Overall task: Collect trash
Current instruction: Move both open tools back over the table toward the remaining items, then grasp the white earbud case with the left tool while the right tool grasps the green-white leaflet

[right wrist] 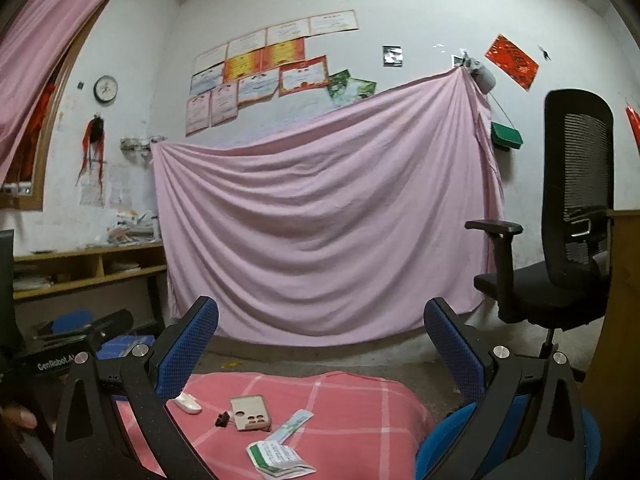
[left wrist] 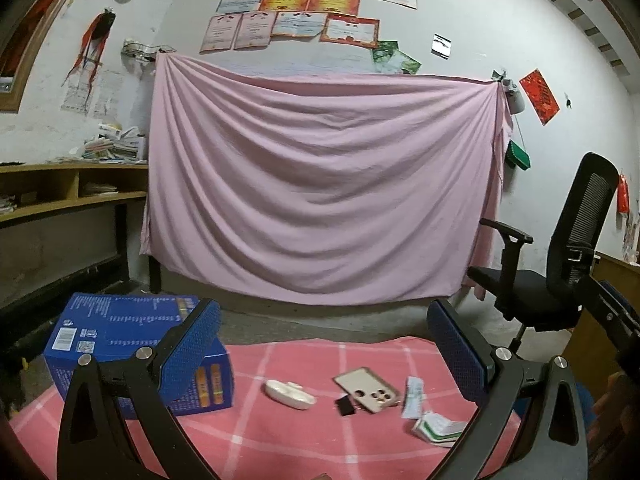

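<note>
Both jaws stand wide apart and hold nothing: the left hand-held gripper (left wrist: 324, 344) and the right hand-held gripper (right wrist: 320, 344) hover above the pink checked cloth (right wrist: 352, 408). The trash lies low and ahead: a crumpled green-and-white wrapper (right wrist: 280, 460) and a slim paper sachet (right wrist: 294, 426), its long axis running diagonally away to the right. I judge the right one nearer. Beside them sit a phone case (right wrist: 250, 412), a black clip (right wrist: 224, 419) and a white case (left wrist: 289, 394). The blue box (left wrist: 120, 344) carries unreadable print; "GenRobot.AI" shows on the left unit.
</note>
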### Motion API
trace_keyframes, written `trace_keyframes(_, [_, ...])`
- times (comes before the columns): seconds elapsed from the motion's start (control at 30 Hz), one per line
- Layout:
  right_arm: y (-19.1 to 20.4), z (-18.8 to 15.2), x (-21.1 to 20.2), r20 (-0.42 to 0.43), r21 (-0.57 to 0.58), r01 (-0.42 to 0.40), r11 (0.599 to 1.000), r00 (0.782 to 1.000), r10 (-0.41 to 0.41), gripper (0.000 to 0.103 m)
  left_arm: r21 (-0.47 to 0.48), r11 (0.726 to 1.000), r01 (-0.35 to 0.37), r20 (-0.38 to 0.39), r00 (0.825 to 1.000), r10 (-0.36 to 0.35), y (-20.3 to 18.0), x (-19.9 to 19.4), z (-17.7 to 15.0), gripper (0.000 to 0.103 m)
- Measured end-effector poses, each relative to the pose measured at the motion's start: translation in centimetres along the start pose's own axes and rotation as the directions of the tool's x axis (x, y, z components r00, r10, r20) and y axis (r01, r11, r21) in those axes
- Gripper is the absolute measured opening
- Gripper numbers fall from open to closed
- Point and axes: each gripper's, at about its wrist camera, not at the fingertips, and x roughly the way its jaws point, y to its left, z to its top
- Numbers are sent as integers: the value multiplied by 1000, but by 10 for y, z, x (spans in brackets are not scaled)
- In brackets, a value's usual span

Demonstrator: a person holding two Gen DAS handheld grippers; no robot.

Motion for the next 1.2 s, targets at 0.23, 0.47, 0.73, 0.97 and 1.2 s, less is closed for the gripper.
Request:
trace_keyframes(0.23, [15,-14,14,-60,-67,-14,998,998,9,103,1,1000,-20,-62,998,20,17,10,-18,101])
trace_keyframes(0.47, [21,-32,37,-213,-105,-30,994,977,7,103,9,999,-33,-206,978,34,27,34,-30,101])
trace_keyframes(0.73, [19,-58,69,-453,-84,-47,995,891,4,103,26,999,-21,-411,911,30,18,75,-42,100])
trace_keyframes(0.97, [6,-78,87,-617,22,-63,998,784,63,103,74,997,-9,-535,843,47,4,118,-53,84])
trace_keyframes(1.2, [20,-96,100,-724,55,-157,986,674,147,101,61,998,-25,-627,777,58,8,149,-60,69])
